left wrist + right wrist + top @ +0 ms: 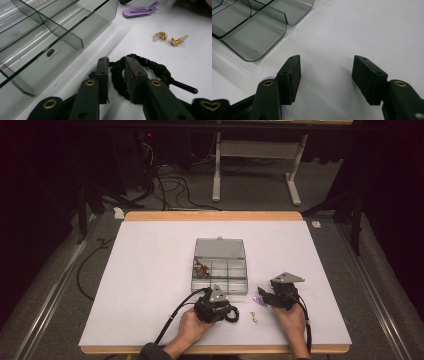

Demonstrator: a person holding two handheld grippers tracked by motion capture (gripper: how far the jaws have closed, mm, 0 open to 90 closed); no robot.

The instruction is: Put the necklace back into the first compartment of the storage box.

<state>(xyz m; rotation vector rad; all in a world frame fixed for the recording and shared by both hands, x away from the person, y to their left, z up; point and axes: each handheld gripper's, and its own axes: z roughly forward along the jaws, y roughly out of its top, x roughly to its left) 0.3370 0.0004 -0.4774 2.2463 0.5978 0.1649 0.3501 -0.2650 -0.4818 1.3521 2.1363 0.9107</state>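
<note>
Closing narrowly around one side of the black braided bracelet (140, 67) on the white table (200, 62), the left gripper (117, 75) pinches its cord just beside the clear box (62, 35).

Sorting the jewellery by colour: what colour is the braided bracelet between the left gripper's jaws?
Black; the braided bracelet shows best in the left gripper view.

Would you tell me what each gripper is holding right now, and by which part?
The left gripper pinches the black braided cord bracelet on one side of its loop; the right gripper stands open, holding nothing.
</note>
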